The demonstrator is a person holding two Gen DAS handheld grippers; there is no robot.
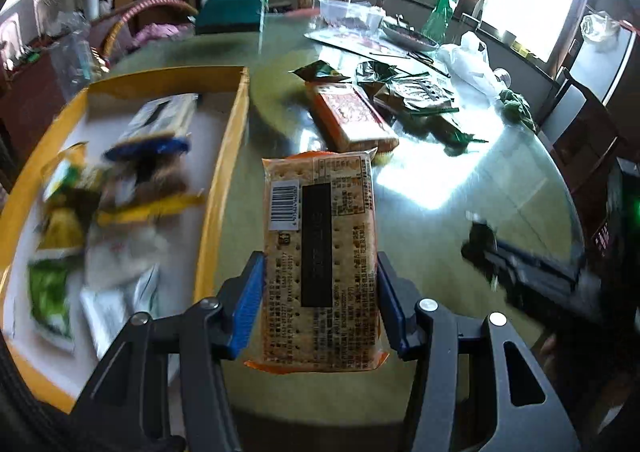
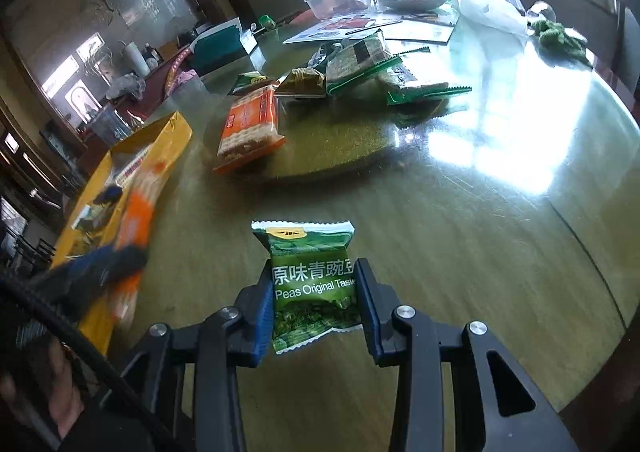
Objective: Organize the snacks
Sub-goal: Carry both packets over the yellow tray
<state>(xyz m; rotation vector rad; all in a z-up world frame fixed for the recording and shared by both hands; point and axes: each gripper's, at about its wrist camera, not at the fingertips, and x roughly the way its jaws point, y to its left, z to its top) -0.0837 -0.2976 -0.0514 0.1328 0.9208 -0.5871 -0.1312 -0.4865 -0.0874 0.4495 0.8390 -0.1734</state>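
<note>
Gripping cracker pack (image 1: 320, 252) | right fingers (image 2: 362, 288) clamp pea packet (image 2: 312, 284) | yellow box (image 1: 224, 156) rim leftward

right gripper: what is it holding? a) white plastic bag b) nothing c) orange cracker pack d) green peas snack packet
d: the right gripper has its blue pads pressed on both sides of a green peas snack packet printed "Peas Original Taste", held above the table.
</note>
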